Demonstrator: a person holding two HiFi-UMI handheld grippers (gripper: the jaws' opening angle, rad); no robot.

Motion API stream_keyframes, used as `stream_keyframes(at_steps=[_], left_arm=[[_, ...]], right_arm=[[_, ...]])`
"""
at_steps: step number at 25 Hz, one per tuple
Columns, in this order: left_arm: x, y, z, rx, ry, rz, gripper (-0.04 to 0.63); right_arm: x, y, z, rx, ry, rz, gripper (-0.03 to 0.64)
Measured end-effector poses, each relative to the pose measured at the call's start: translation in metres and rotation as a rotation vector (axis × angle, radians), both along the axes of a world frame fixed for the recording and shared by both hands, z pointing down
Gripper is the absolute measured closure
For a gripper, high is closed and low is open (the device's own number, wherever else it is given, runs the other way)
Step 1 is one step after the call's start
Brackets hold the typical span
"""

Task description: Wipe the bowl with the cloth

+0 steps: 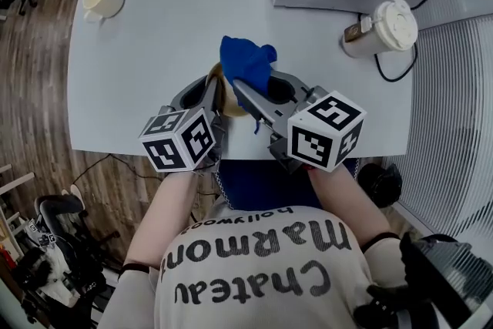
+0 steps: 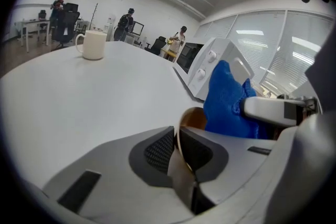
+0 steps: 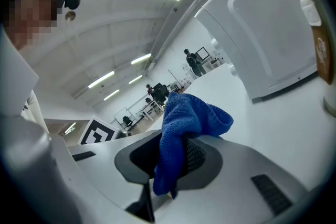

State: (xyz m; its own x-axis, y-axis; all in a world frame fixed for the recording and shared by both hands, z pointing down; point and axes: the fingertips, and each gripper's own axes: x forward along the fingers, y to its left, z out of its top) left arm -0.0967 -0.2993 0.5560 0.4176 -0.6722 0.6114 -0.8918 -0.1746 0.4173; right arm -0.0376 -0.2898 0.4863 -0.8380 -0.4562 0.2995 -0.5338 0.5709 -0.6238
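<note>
- Desk (image 1: 192, 27): the bowl (image 2: 193, 118) is at its near edge, right in front of you; work it low there.
- Bowl: your left hand-held gripper (image 2: 177, 139) is clamped on the near rim. Hold firm so it does not tip.
- Cloth (image 3: 181, 123): pinched in your right hand-held gripper (image 3: 175, 157), bunched just beside the bowl. Press it inside and sweep round the wall.
</note>
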Motion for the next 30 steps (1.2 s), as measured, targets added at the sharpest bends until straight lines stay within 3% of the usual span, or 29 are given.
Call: stream_keyframes(at_steps=[5,8,17,24,30], left_arm=[[0.002,0.004,-0.023,0.086,-0.077,0.039,0.565],[-0.002,0.014,-0.048,0.192,-0.157,0.074,0.565],[-0.009,0.067,-0.109,0.413,-0.405,0.302,0.568],[-0.013,0.089,-0.152,0.544,-0.560,0.381,0.568],[-0.020,0.119,-0.201,0.676,-0.597,0.356,0.561]], right_arm=[[-0.012,0.016,-0.006,0.010,0.026,-0.030,0.549],[-0.025,0.035,-0.010,0.018,0.075,-0.072,0.549],[-0.050,0.082,-0.027,0.110,0.307,-0.090,0.549],[-0.054,0.087,-0.057,0.139,0.286,0.063,0.549],[-0.056,0.105,-0.105,0.144,0.143,0.234,0.549]])
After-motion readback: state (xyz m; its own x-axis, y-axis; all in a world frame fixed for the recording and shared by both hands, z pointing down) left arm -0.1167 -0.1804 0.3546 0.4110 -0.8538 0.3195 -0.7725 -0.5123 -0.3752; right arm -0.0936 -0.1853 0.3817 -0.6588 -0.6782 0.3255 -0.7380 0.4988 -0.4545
